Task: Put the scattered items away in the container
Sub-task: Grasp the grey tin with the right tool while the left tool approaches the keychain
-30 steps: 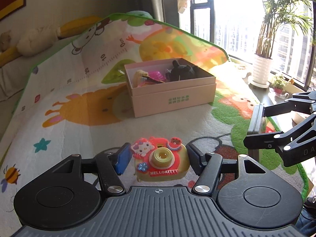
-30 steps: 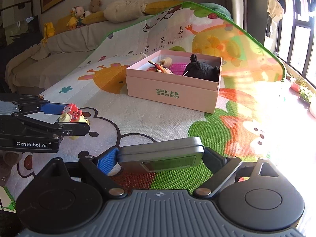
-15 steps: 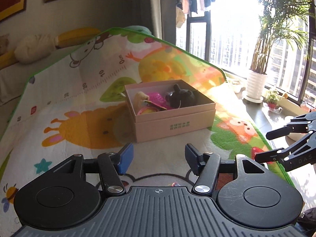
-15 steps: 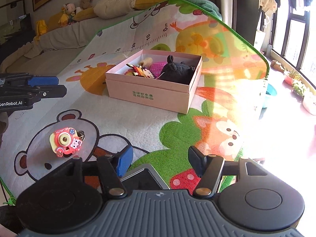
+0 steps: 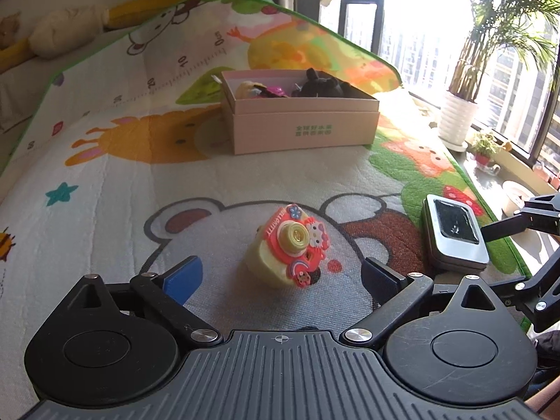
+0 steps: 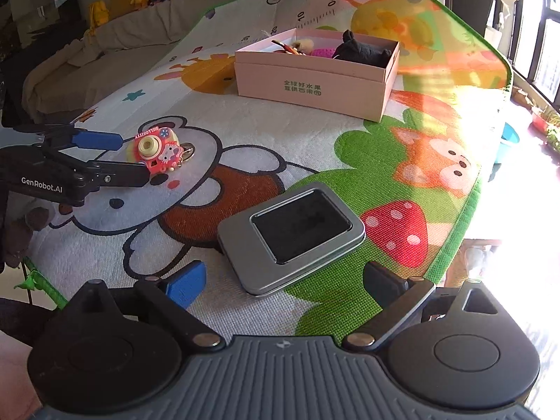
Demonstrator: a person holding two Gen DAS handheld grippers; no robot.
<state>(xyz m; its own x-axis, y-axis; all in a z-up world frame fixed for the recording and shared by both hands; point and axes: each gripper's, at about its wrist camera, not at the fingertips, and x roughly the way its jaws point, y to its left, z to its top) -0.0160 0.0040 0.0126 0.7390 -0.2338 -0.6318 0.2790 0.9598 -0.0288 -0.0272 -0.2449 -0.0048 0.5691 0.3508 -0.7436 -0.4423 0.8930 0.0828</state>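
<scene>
A red and yellow Hello Kitty toy camera (image 5: 285, 245) lies tilted on the play mat, just ahead of my open, empty left gripper (image 5: 280, 278); it also shows in the right wrist view (image 6: 155, 152). A flat silver tin with a dark window (image 6: 290, 236) lies on the mat between the fingers of my open, empty right gripper (image 6: 285, 280); it shows in the left wrist view (image 5: 453, 232) too. The pink box (image 5: 304, 119) stands farther back and holds a black plush and other toys; it also shows in the right wrist view (image 6: 315, 77).
The colourful play mat (image 5: 105, 161) covers a raised surface; its green edge (image 6: 472, 210) drops off on the right. A potted plant (image 5: 458, 115) and a window stand beyond. A sofa with plush toys (image 6: 115, 10) lies at the back left.
A second ago my left gripper held the toy camera and my right held the tin. Both opened, and both items now lie on the mat; both grippers sit low over them.
</scene>
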